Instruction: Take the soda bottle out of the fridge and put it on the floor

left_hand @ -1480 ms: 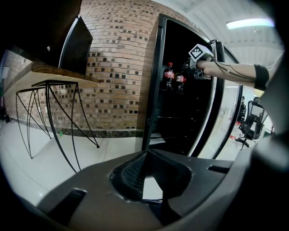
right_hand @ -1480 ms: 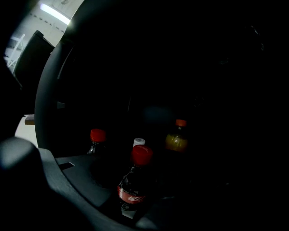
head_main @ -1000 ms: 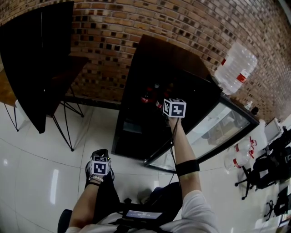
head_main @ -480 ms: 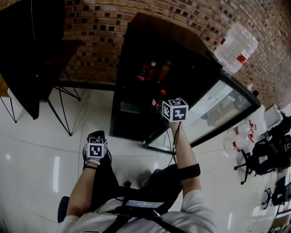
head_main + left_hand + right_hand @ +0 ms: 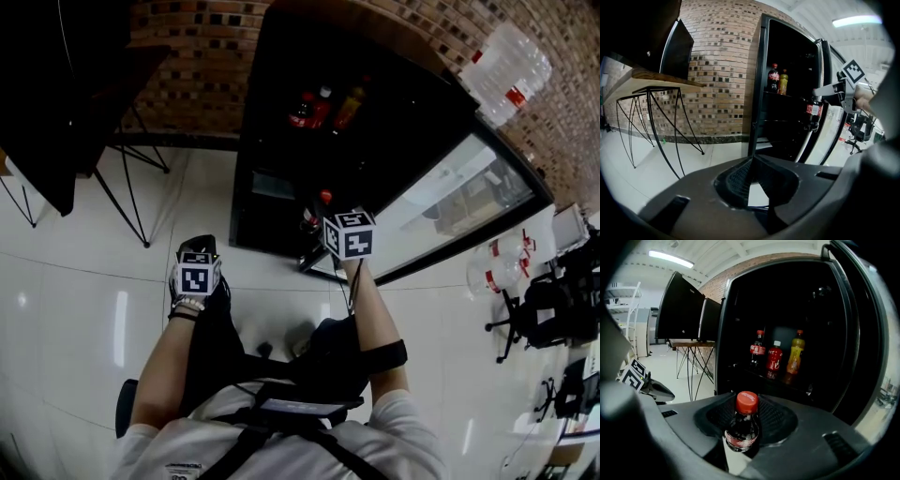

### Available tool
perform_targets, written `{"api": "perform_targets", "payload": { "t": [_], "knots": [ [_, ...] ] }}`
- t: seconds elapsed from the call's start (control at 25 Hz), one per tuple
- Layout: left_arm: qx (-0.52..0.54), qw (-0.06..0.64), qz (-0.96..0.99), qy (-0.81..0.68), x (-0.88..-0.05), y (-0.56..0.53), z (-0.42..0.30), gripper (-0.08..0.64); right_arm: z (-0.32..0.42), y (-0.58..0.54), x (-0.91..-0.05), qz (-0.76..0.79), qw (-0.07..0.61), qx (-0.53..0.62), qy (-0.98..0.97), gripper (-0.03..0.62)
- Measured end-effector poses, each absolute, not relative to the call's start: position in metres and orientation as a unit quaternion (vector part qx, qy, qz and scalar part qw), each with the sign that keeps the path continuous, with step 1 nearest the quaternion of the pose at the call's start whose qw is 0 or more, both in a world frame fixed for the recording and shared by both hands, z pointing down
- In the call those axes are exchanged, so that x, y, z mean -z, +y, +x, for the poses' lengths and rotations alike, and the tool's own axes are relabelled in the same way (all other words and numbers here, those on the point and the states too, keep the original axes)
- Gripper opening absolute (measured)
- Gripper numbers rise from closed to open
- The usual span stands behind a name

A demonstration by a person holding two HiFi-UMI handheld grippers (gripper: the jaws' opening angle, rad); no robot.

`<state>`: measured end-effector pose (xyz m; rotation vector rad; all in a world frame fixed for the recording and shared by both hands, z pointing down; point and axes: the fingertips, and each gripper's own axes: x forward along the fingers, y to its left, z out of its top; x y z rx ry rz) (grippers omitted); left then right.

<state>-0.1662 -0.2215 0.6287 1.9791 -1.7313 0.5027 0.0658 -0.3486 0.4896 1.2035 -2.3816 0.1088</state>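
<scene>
Right gripper view, bottom middle: my right gripper (image 5: 740,437) holds the cola bottle (image 5: 742,425) tight, out of the fridge (image 5: 787,310), so next I lower it onto the floor (image 5: 661,366); my left gripper (image 5: 751,183) is closed on nothing.

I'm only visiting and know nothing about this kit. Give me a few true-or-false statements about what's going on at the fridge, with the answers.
1. The right gripper grips a dark soda bottle with a red cap. True.
2. The black fridge has its glass door closed. False: it stands open.
3. The left gripper holds a bottle too. False: its jaws are together, empty.
4. The shelf inside bears three bottles. True.
5. The dark soda bottle rests on the white tiled floor. False: it is held in the air.
</scene>
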Motion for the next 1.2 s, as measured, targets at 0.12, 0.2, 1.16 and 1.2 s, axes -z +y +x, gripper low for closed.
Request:
{"api": "perform_targets", "payload": {
  "t": [0.12, 0.2, 1.16, 1.2],
  "knots": [
    [-0.184, 0.228, 0.72, -0.629, -0.63, -0.223, -0.165, 0.002, 0.064, -0.339, -0.519, 0.43, 0.247, -0.056, -0.866, 0.17],
    [-0.184, 0.227, 0.72, -0.629, -0.63, -0.223, -0.165, 0.002, 0.063, -0.333, -0.538, 0.427, 0.256, -0.064, -0.865, 0.17],
    [-0.199, 0.208, 0.723, -0.628, -0.636, -0.23, -0.161, 0.002, 0.057, -0.293, -0.8, 0.409, 0.369, -0.144, -0.822, 0.166],
    [-0.2, 0.207, 0.723, -0.628, -0.636, -0.23, -0.161, 0.002, 0.06, -0.294, -0.812, 0.412, 0.372, -0.143, -0.82, 0.166]
  ]
}}
